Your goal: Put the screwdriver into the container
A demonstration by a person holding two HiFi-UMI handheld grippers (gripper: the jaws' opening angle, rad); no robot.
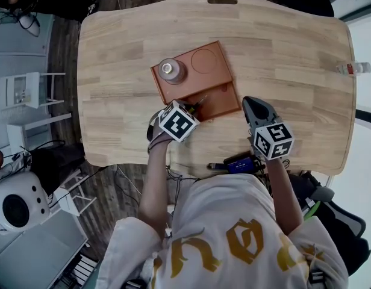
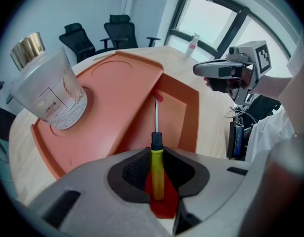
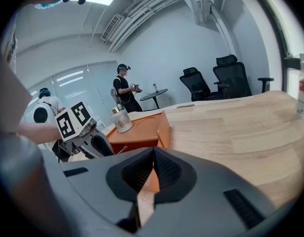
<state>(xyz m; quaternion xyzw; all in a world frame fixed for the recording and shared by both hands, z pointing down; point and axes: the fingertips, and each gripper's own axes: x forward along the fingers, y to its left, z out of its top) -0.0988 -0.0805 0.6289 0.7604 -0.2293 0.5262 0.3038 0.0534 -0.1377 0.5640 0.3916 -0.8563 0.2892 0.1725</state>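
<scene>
A screwdriver point(image 2: 157, 169) with a yellow handle and a thin metal shaft sits between the jaws of my left gripper point(image 2: 157, 154), which is shut on the handle. The shaft points forward and down into the sunken compartment point(image 2: 177, 113) of the orange container point(image 1: 218, 71), with its tip close to the compartment's inner wall. In the head view the left gripper point(image 1: 194, 107) hovers at the container's near edge. To its right, over bare tabletop, my right gripper point(image 1: 249, 102) is shut with nothing in it point(image 3: 153, 152).
A clear jar with a metal lid point(image 1: 171, 71) stands on the container's raised left part point(image 2: 48, 90). A small bottle point(image 1: 353, 68) stands at the table's right edge. A blue device point(image 1: 240, 163) lies at the near edge. People stand far behind the table.
</scene>
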